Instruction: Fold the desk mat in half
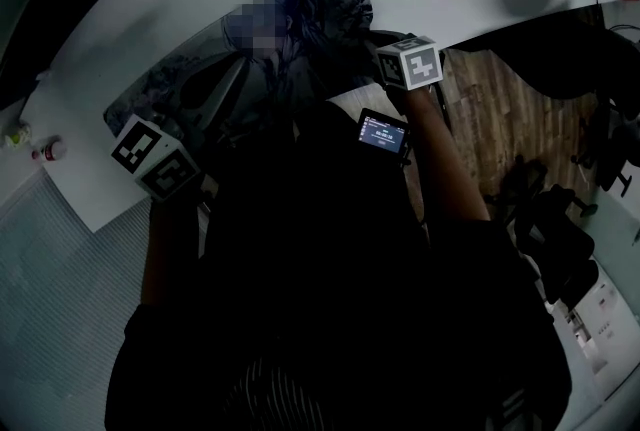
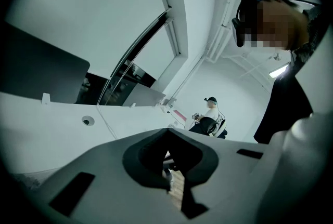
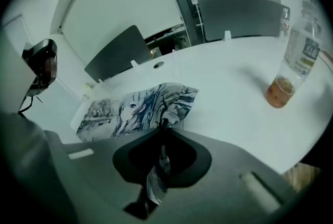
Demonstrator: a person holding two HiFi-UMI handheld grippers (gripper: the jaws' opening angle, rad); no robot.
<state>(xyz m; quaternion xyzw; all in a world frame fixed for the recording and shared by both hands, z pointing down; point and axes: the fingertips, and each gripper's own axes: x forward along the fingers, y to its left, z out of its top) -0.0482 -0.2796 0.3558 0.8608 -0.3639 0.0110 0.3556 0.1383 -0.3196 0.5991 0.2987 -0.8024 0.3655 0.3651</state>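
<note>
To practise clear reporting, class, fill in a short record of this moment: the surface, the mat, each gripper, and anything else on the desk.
surface: white desk
mat: printed with a drawn figure, mostly flat on the desk, one edge raised into the right gripper
right gripper: shut on the mat's edge
left gripper: shut, nothing between its jaws
other: bottle standing to the right of the mat, apart from it, a little orange drink inside

The desk mat (image 3: 138,108) carries a grey-blue and white illustrated figure; the desk (image 3: 229,69) is plain white; the clear bottle (image 3: 294,62) holds orange-brown liquid.
</note>
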